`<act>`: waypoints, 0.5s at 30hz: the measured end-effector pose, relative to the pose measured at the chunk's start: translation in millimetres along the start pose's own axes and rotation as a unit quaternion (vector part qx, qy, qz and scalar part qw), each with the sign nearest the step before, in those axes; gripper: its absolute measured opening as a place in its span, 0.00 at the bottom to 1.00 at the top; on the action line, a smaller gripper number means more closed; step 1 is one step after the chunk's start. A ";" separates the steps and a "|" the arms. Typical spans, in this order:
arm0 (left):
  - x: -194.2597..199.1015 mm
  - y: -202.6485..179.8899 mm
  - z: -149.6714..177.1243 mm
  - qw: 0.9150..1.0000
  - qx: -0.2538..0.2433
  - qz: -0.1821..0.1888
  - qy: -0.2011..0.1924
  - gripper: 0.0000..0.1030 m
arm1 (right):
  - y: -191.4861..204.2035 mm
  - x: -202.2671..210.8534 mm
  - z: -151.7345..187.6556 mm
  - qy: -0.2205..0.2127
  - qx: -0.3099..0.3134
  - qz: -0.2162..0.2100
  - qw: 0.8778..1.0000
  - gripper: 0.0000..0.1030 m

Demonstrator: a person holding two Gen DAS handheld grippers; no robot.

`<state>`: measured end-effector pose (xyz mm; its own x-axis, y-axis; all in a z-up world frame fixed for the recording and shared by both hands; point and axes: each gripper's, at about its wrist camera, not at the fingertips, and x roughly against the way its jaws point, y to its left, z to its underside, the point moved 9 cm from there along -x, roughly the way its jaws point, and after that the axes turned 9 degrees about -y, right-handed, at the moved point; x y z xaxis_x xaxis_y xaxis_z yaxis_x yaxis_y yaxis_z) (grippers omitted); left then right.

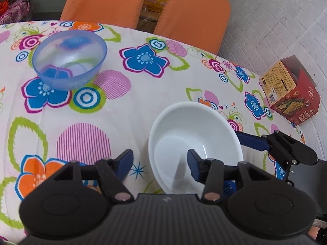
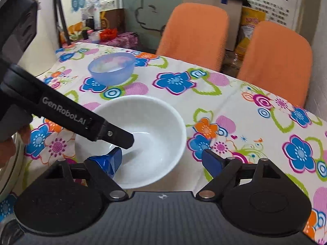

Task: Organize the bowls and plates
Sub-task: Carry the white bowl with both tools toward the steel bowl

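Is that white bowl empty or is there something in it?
Empty: the white bowl shows only bare white inside in both views, apart from tool fingers dipping over its rim.

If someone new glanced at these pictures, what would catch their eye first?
The white bowl sits in the foreground on the loud floral tablecloth, with both open claws straddling its rim: the left claw and the right claw. Farther back stands a translucent blue bowl, and two orange chairs wait behind the table.

floral tablecloth [image 1: 143, 102], orange chairs [image 1: 192, 14], cracker box [image 1: 290, 94]
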<state>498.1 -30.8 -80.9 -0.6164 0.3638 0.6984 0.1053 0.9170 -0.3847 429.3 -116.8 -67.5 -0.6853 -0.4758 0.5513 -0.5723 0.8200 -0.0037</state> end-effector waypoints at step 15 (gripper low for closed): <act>-4.4 -6.7 -2.0 1.000 -0.016 -0.004 0.001 0.54 | 5.8 -10.1 4.7 0.008 0.004 -0.034 0.999 0.72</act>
<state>501.6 -38.2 -80.2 -0.6166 0.3557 0.7024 0.1255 0.9251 -0.3583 430.8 -108.7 -77.1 -0.6378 -0.5249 0.5637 -0.6202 0.7839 0.0282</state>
